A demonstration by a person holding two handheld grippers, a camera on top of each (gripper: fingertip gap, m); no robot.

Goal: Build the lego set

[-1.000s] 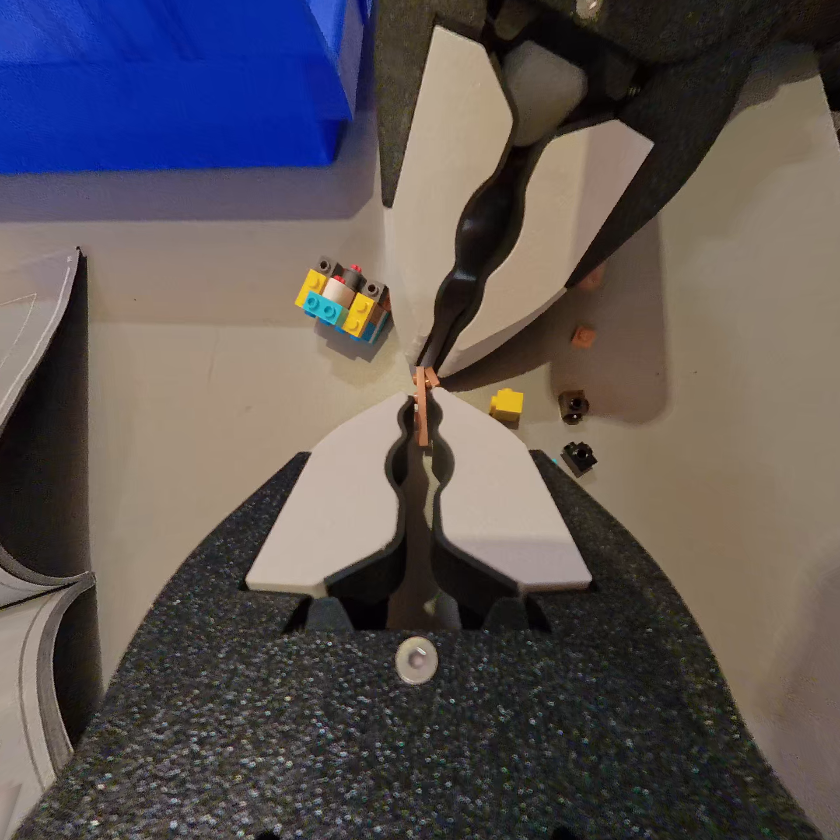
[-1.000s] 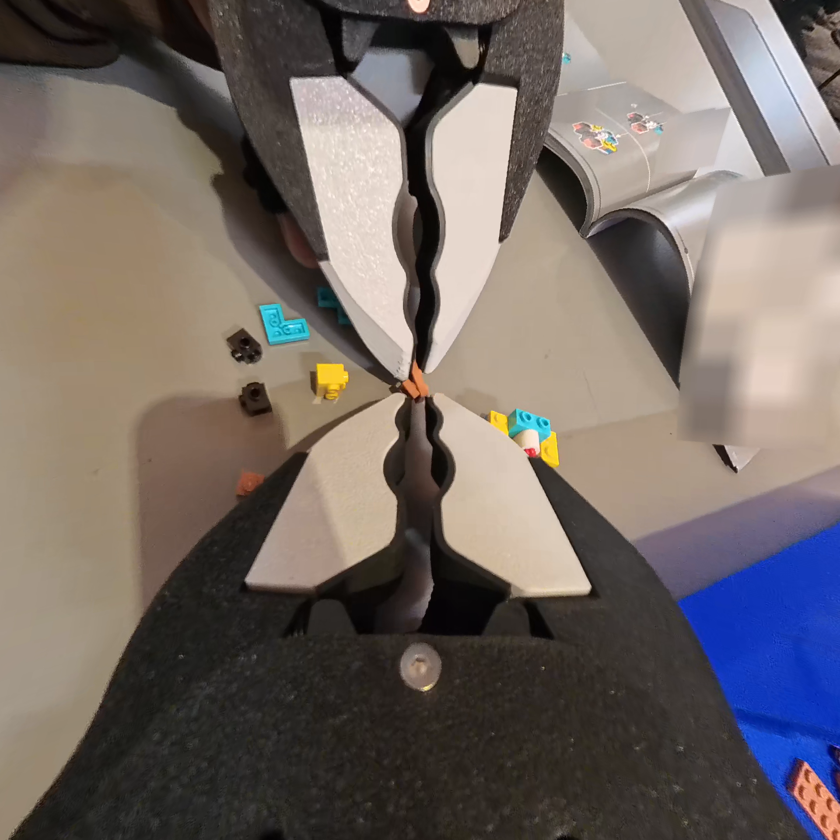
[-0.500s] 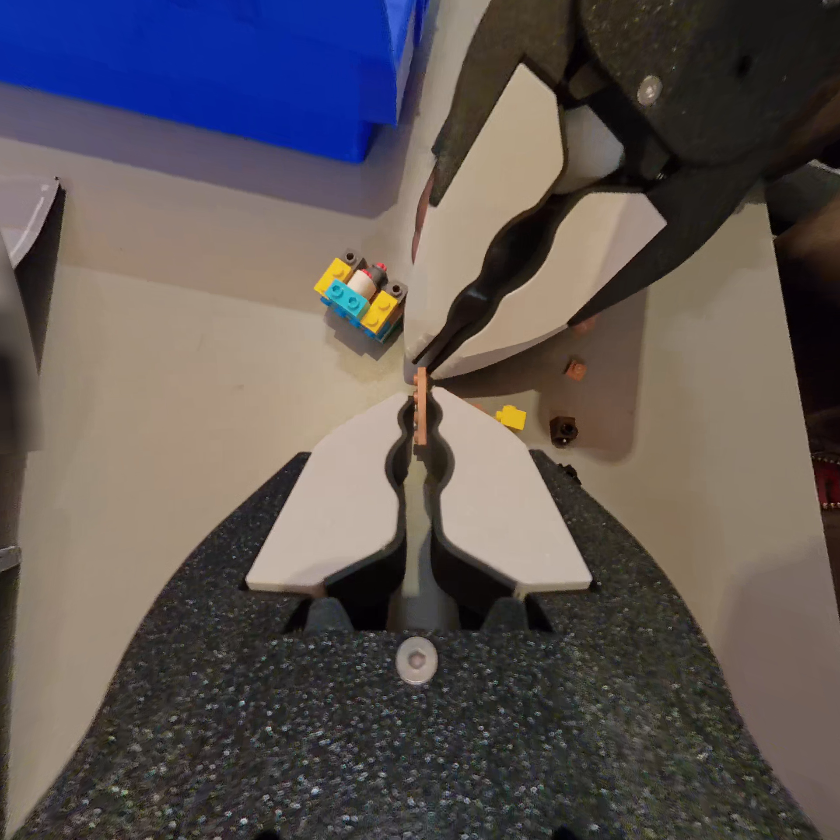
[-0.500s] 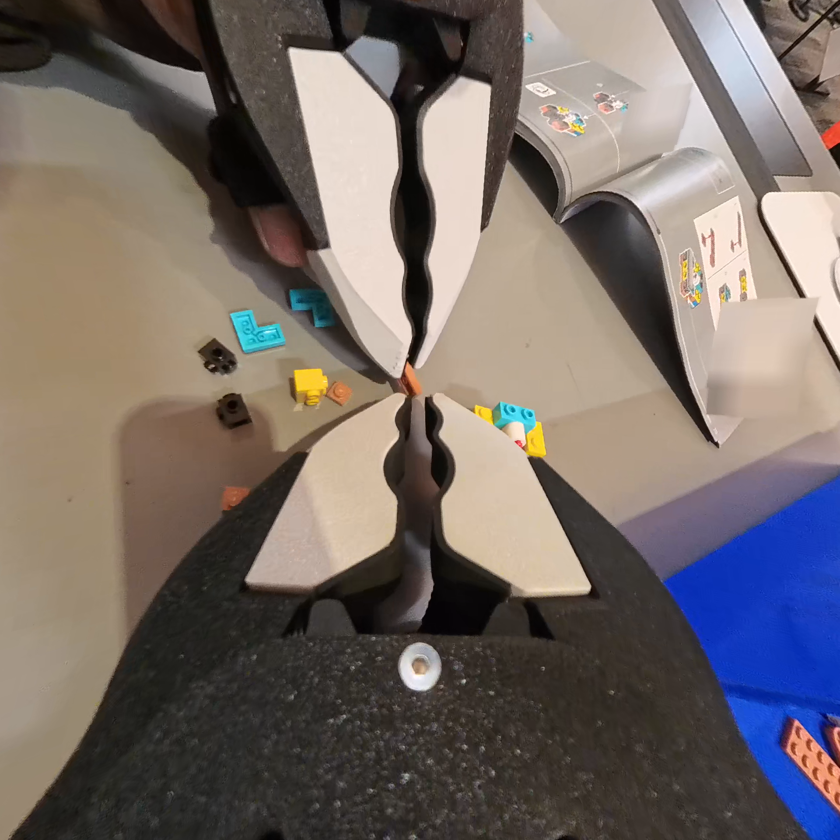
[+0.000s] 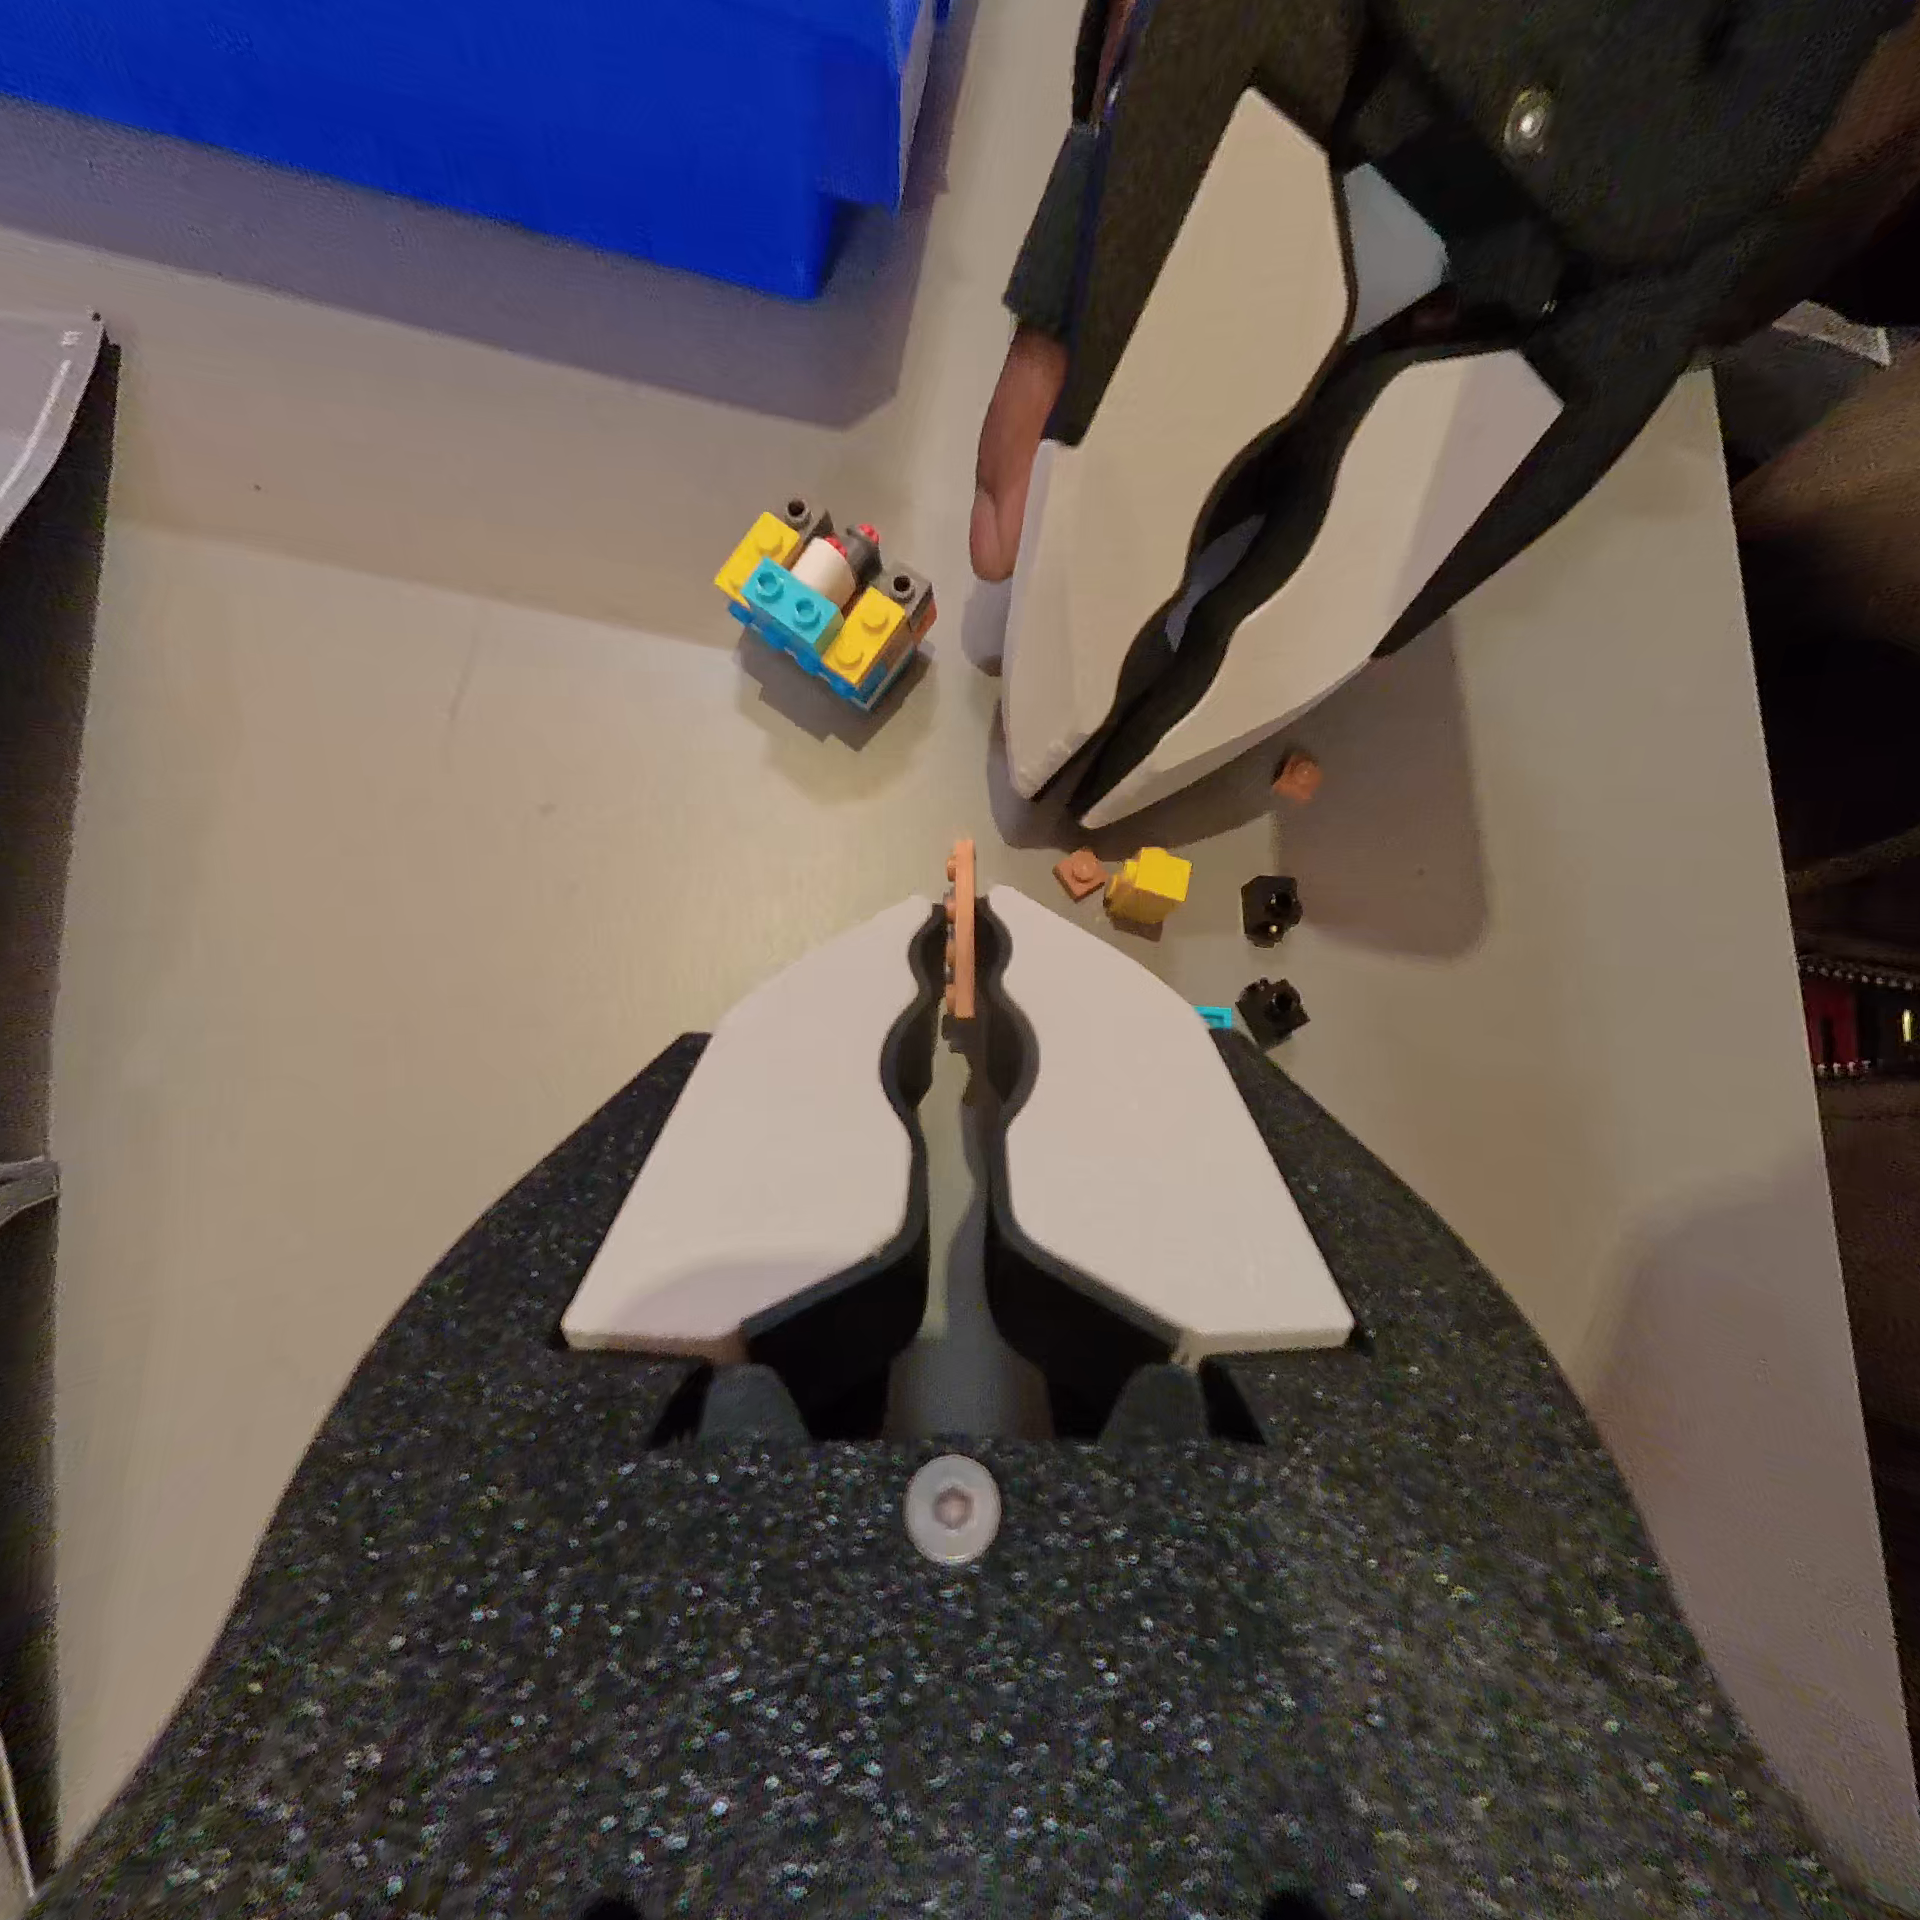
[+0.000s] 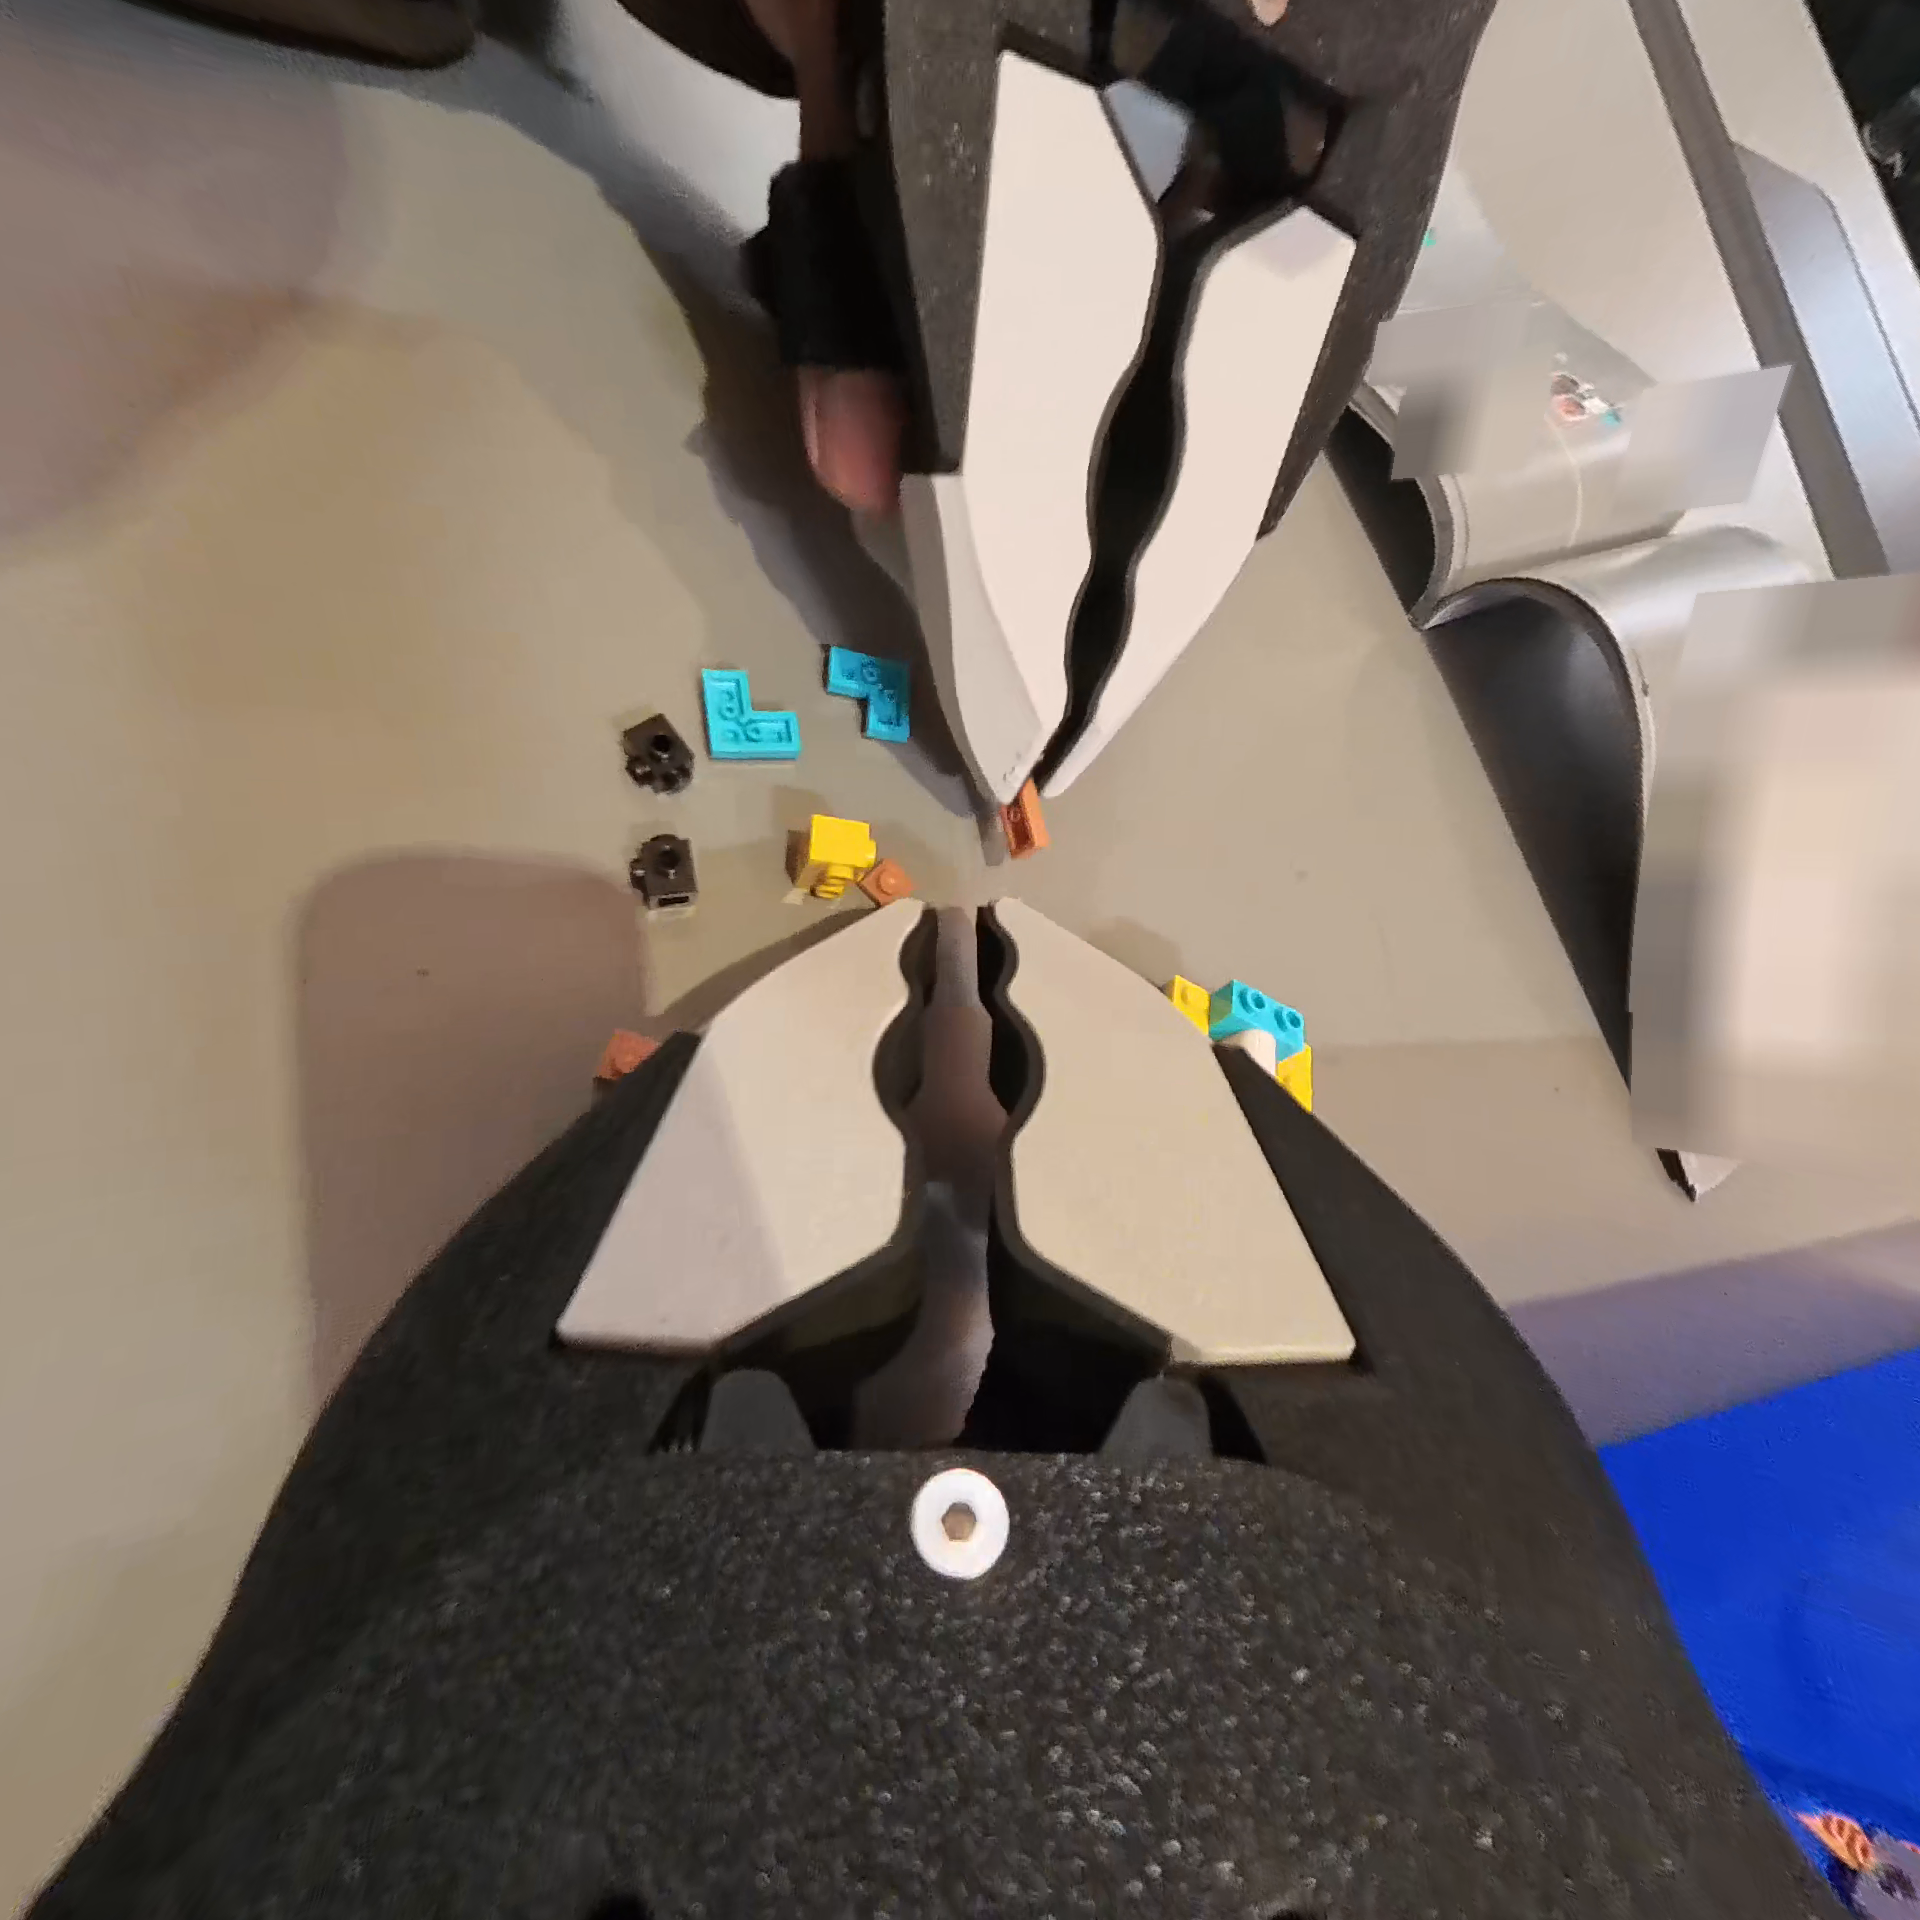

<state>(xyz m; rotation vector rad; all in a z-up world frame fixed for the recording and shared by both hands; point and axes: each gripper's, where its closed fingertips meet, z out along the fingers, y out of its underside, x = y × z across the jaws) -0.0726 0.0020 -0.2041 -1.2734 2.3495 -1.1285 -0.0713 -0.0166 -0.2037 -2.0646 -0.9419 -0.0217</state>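
Observation:
My left gripper [image 5: 958, 904] is shut on a thin brown plate [image 5: 963, 935] that stands on edge and pokes out past its tips. In the right wrist view the same gripper [image 6: 1023, 784] comes down from the top with the brown plate [image 6: 1023, 823] at its tips. My right gripper [image 6: 958, 909] is shut with nothing between its fingers. It sits a short way from the plate and also shows in the left wrist view [image 5: 1065, 805]. A small yellow, teal and white build [image 5: 826, 603] lies on the table to the left; it shows partly hidden in the right wrist view [image 6: 1252, 1023].
Loose pieces lie by the grippers: a yellow brick [image 5: 1148, 885], small brown plates [image 5: 1081, 871], two black bricks [image 5: 1270, 906], and two teal corner plates [image 6: 746, 717]. A blue bin [image 5: 468, 104] stands at the back. An open instruction booklet [image 6: 1558, 499] curls at the right. My left and right fingertips are right by each other.
The two grippers' tips met at the brown plate a second ago; they have since drawn apart. The left gripper still holds the plate.

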